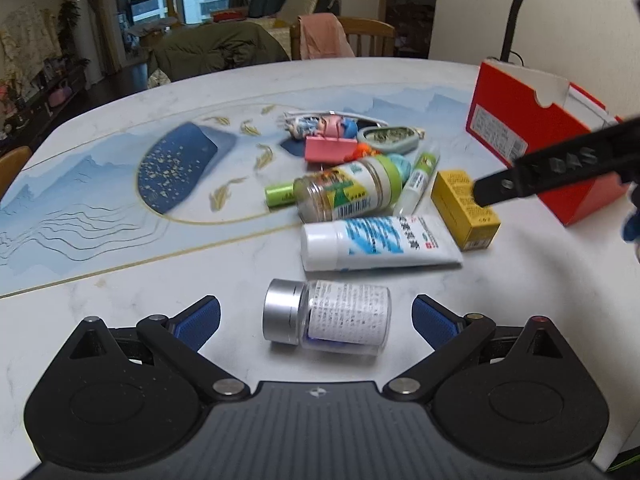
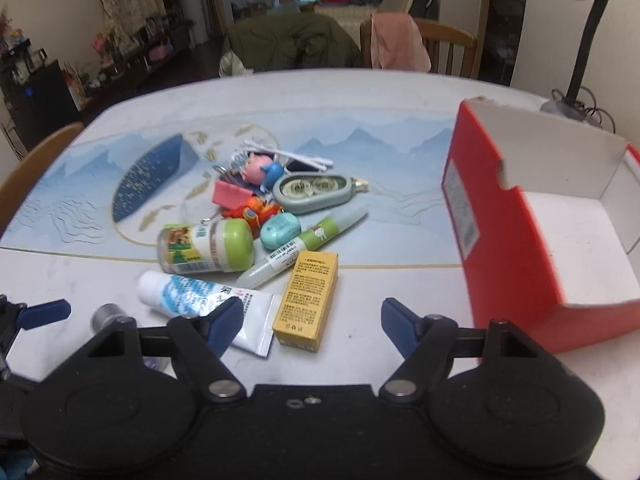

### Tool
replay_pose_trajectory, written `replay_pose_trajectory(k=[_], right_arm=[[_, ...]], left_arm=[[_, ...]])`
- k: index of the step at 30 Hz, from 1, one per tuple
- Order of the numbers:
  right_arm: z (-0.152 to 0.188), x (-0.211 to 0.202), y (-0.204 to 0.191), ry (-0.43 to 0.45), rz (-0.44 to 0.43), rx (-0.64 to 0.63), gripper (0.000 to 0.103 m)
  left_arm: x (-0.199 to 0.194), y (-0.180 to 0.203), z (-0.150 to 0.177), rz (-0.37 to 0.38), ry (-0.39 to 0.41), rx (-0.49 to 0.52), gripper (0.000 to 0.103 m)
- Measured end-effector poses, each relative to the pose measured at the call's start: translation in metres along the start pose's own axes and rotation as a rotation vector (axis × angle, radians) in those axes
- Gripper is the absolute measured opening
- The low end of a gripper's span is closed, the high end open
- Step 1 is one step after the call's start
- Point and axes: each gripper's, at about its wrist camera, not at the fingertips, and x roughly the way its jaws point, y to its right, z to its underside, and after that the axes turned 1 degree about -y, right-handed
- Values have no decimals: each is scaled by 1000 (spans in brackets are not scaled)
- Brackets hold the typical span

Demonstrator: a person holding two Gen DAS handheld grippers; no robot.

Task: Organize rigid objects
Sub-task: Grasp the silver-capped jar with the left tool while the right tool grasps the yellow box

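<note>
A clear jar with a silver lid (image 1: pixel 326 318) lies on its side between the open fingers of my left gripper (image 1: pixel 316 322). Beyond it lie a white and blue tube (image 1: pixel 376 242), a yellow box (image 1: pixel 466 208) and a green-lidded jar (image 1: pixel 348 190). My right gripper (image 2: pixel 312 326) is open, its fingers either side of the yellow box (image 2: pixel 306 300), touching nothing. The tube (image 2: pixel 204 300) lies left of the box. An open red cardboard box (image 2: pixel 532 232) stands to the right. The right gripper's finger (image 1: pixel 560 166) shows as a black bar in the left wrist view.
A pile of small items sits mid-table: a pink clip (image 1: pixel 330 148), toy figures (image 2: pixel 262 170), a grey-green case (image 2: pixel 316 192), a teal case (image 2: pixel 280 230), a glue pen (image 2: pixel 304 246). A desk lamp (image 2: pixel 576 60) stands behind the red box. Chairs (image 2: pixel 424 46) line the far edge.
</note>
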Motion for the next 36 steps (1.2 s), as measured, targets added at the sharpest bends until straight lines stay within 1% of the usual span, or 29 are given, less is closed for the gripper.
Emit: replay_pose_trajectory(k=[1,2,6,7,8,10,13,14,15,19,20,22,25,29,32,36], right_arm=[[-2,7,-1,-11,6,3,70],[-4,14,-2,-22,7,10,65],[-8,32,0,-52,20,50,58],[-8,36,1,-59,23,54,55],[-8,39,1,-67,31,56,54],[-8,45,0,-77,36,61,51],[-9,51,-3,-93,36,63,41],[-10,53,-4,-96,30,64,36],[-10,54,-4,-97,30,65,35],[-11,54,-5,-97,42,71,32],[-11,54,-5,-98,43,73,30],[-12,53,-5,-96,46,73,29],[-12,52,-6,-98,66,68,29],[-12,43,-6,-86,71,78,29],[-14,31,-4,-79,61,99,29],[-19,8,0,-66,38,105,29]], left_arm=[[1,-1,0,2,-2,6,102],[3,-1,1,9,-2,11,102],[8,-2,3,16,2,31,102],[9,-2,3,14,2,33,102],[11,-2,3,17,1,35,102],[12,-2,4,23,0,38,96],[14,-2,5,28,2,42,92],[14,-2,6,29,5,43,87],[14,-2,6,32,5,44,81],[13,-1,6,40,6,50,73],[12,-1,6,40,7,55,69],[11,-1,5,35,8,59,68],[10,-5,5,47,5,43,68],[5,-11,0,63,11,16,68],[-4,-13,-10,93,18,-18,68],[-22,-12,-27,113,59,-35,68]])
